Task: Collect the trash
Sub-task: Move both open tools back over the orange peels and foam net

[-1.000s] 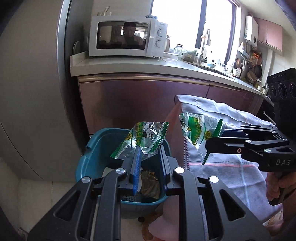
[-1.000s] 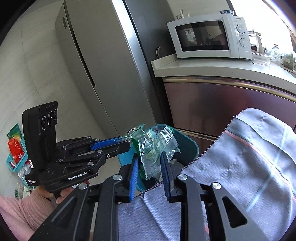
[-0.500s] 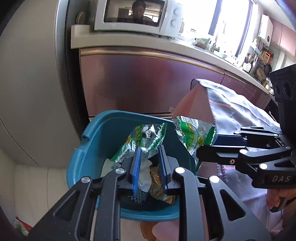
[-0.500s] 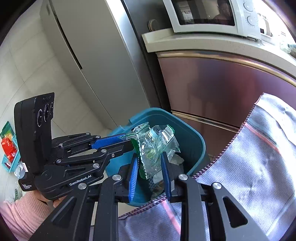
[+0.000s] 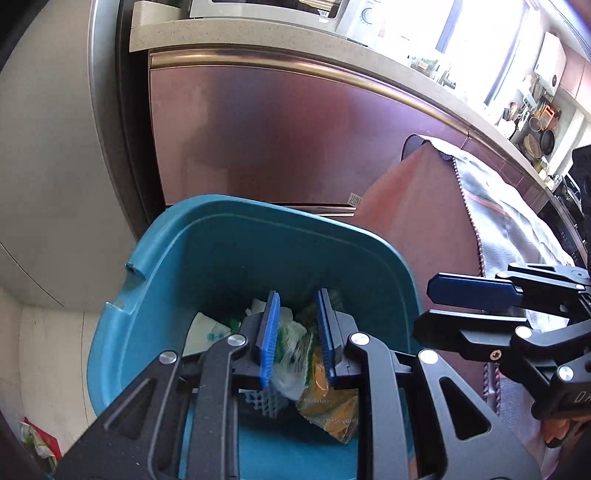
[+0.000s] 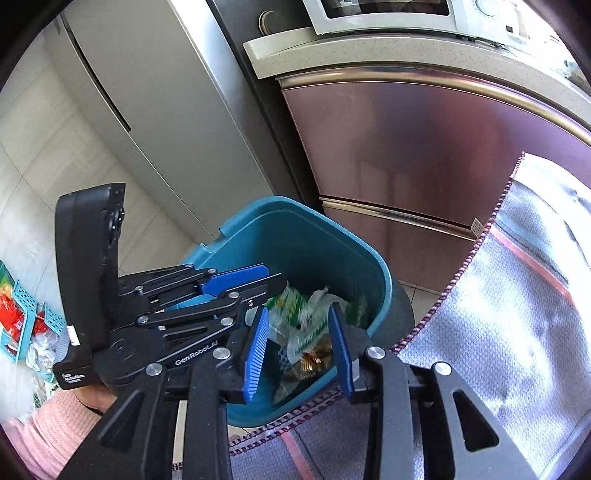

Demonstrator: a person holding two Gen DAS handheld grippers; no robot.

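Both grippers over the teal bin (image 6: 369, 266): right gripper (image 6: 301, 332) jaws opening, nothing pinched, left gripper (image 5: 295, 317) jaws slightly parted, also empty, green wrappers (image 6: 306, 321) already in the bin; risk: crinkly film snagging a pad on withdrawal.

A home kitchen here: microwave (image 6: 388, 14) sits on a pale countertop (image 6: 406, 51) above glossy maroon cabinets (image 6: 424, 147), a tall steel fridge (image 6: 155, 92) stands alongside, and pots and utensils (image 5: 535, 129) crowd the sunlit far counter.
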